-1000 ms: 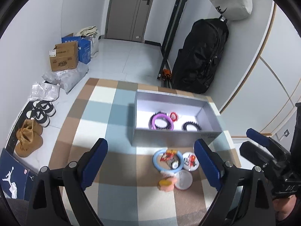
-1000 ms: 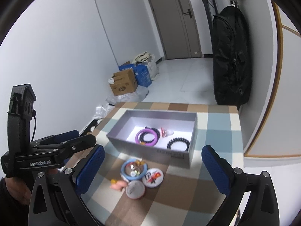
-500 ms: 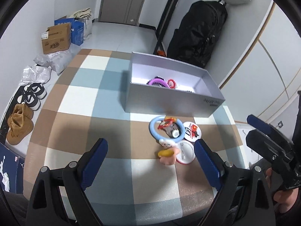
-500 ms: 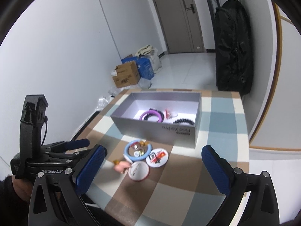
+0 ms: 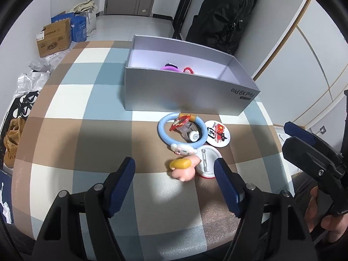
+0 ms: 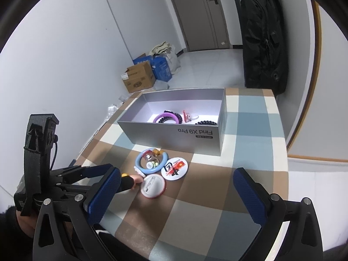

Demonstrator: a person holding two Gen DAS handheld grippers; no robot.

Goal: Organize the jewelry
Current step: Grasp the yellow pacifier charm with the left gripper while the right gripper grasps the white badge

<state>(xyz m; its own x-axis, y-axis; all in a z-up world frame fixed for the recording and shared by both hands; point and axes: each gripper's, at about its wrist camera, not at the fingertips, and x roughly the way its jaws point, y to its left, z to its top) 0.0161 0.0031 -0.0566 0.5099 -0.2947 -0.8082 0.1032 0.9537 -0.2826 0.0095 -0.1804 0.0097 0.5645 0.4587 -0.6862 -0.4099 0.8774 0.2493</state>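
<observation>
We have the left gripper (image 5: 174,174) tipped down over the checked surface (image 5: 87,143), its fingers (image 5: 121,178) part open and just narrowed, closing in around the small pink toy (image 5: 184,169) with the yellow piece on top. The toy lies between the fingers, but we cannot see the pads pressing on it, so we judge it not yet gripped. We come at it first because it sits nearest us, at the front of the loose cluster.

That cluster lies just in front of the grey box (image 6: 174,130): a blue ring (image 5: 181,132) with small trinkets inside it, a printed badge (image 6: 174,167) face up, and a second badge (image 6: 153,187) face down, touching the toy. The box already holds a purple bangle (image 6: 166,117), a red charm (image 6: 187,116) and a dark bead bracelet (image 6: 206,122), so it is where the rest should go.

Our right gripper (image 6: 176,195) hangs wide open and empty above the near edge of the surface, waiting beside the badges.
</observation>
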